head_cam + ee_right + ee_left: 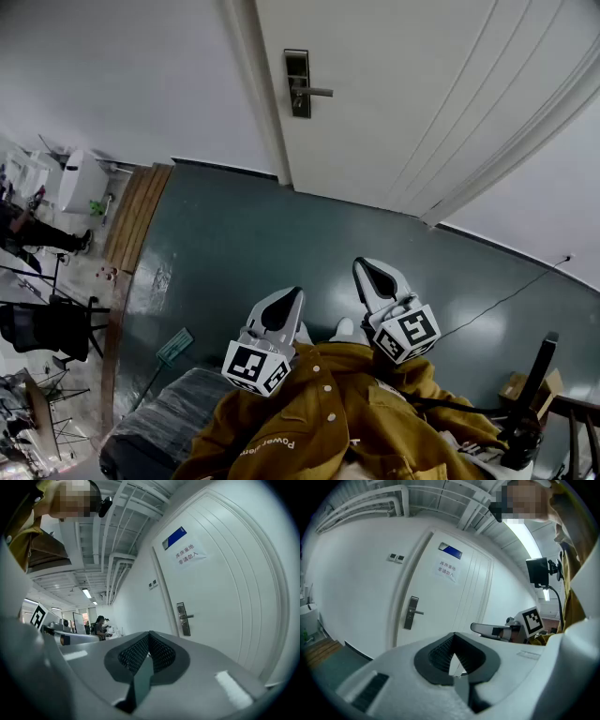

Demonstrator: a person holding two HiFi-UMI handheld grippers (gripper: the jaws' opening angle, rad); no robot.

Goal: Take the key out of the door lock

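The door lock (pixel 298 82) sits on the white door (pixel 422 103), well ahead of both grippers, with its lever handle (pixel 317 91) sticking out to the side of the lock plate. The key should be in that lock, but at this range no view shows it (the plate is too small to make out a keyhole or a bow). The left gripper (pixel 287 302) and the right gripper (pixel 369 272) hang side by side, low and well short of the lock, above the dark green floor (pixel 225 234). Each one's pads are pressed together with nothing between them. By my reading the task has not begun: the approach to the lock lies ahead.

Several things could go wrong from here. A gripper that reaches the lock with its pads together would bump the key instead of straddling it. The lever handle is close by the lock, so a wide approach could knock it. A thin key pinched off-centre may slip, or jam if pulled at an angle to the lock, and drop to the floor.
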